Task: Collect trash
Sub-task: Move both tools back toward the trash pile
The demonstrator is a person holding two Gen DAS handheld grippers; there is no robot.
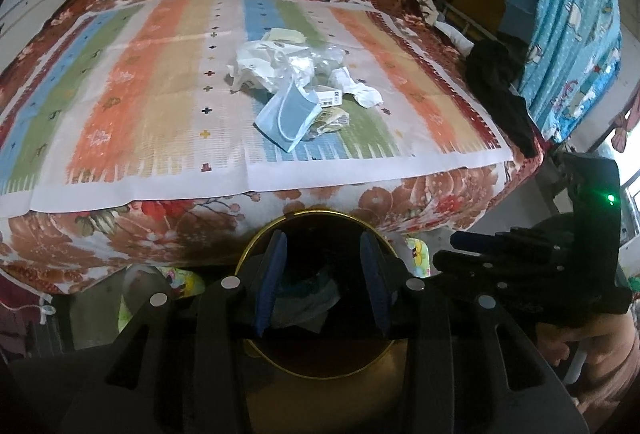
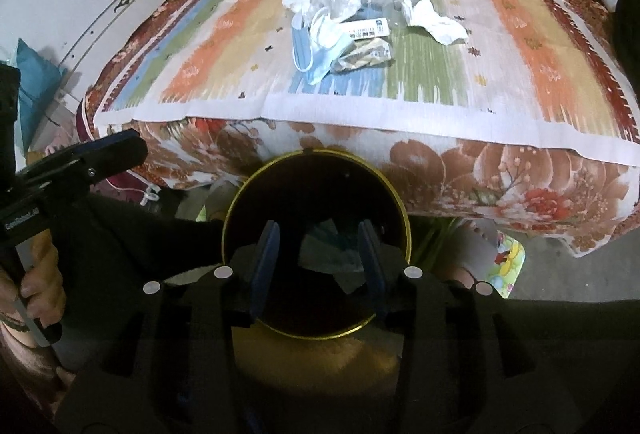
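Note:
A heap of trash (image 1: 300,74) (image 2: 352,6) lies mid-bed on the striped mat. It holds a blue face mask (image 1: 288,118) (image 2: 316,50), crumpled white paper (image 1: 364,90) (image 2: 436,22), clear plastic and a printed wrapper (image 1: 330,120) (image 2: 366,56). Below the bed's near edge stands a dark, gold-rimmed bin (image 1: 316,211) (image 2: 316,153). My left gripper (image 1: 323,246) hangs over its mouth, open, with nothing between the blue pads. My right gripper (image 2: 318,234) is over the same bin, also open and empty. Pale scraps (image 1: 316,290) (image 2: 332,254) lie inside the bin.
The striped mat (image 1: 160,94) (image 2: 500,54) lies on a floral blanket (image 1: 420,202) (image 2: 480,170) over the bed. A dark garment (image 1: 500,86) and a blue curtain (image 1: 568,34) are at the bed's right. A teal cushion (image 2: 36,90) sits at far left. A hand (image 2: 40,274) grips the other handle.

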